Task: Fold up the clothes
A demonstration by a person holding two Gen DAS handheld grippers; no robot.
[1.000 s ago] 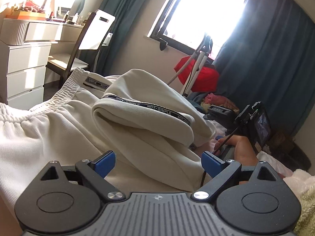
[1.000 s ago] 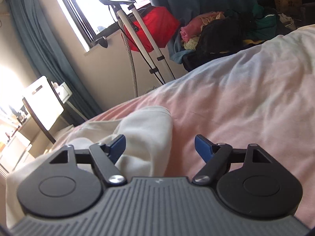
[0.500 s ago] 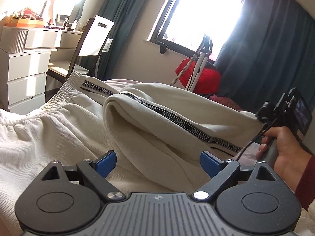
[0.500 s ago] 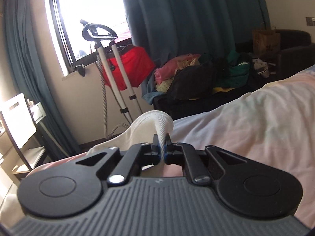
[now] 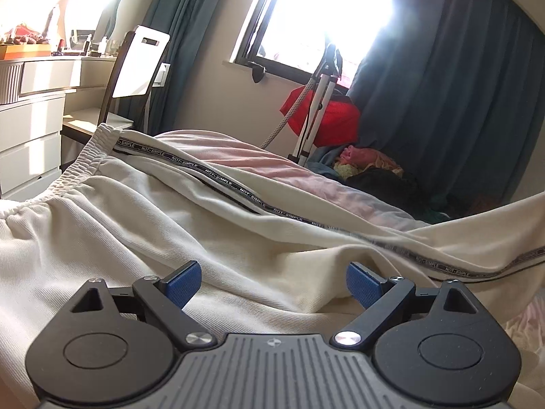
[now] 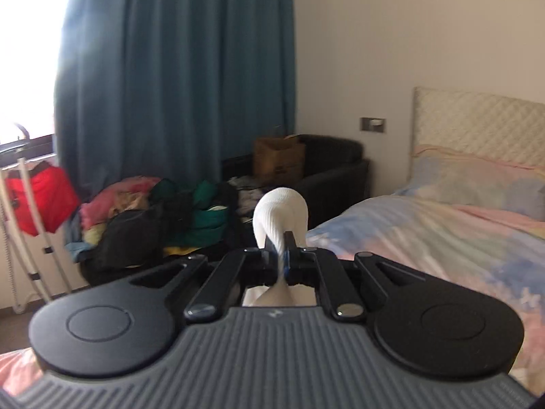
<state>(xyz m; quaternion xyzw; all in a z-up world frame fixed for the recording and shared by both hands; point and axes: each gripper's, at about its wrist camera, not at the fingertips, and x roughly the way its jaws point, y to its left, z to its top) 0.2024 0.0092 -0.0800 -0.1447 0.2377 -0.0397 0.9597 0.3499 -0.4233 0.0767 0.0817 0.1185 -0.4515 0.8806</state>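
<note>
Lying spread over the bed [image 5: 259, 167], the cream trousers [image 5: 143, 225] show a black printed stripe [image 5: 218, 184] along one leg. The left gripper [image 5: 272, 283] hovers above them, fingers wide apart. The right gripper [image 6: 282, 255] pinches a cuff of the trousers, held in the air.

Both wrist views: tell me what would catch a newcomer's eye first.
The cream ribbed sweatpants with a black lettered side stripe sprawl across the bed in the left wrist view, under the open left claw. In the right wrist view the right claw is shut on a bulging white fold of that fabric, lifted before the teal curtain. The bright window glares behind.
</note>
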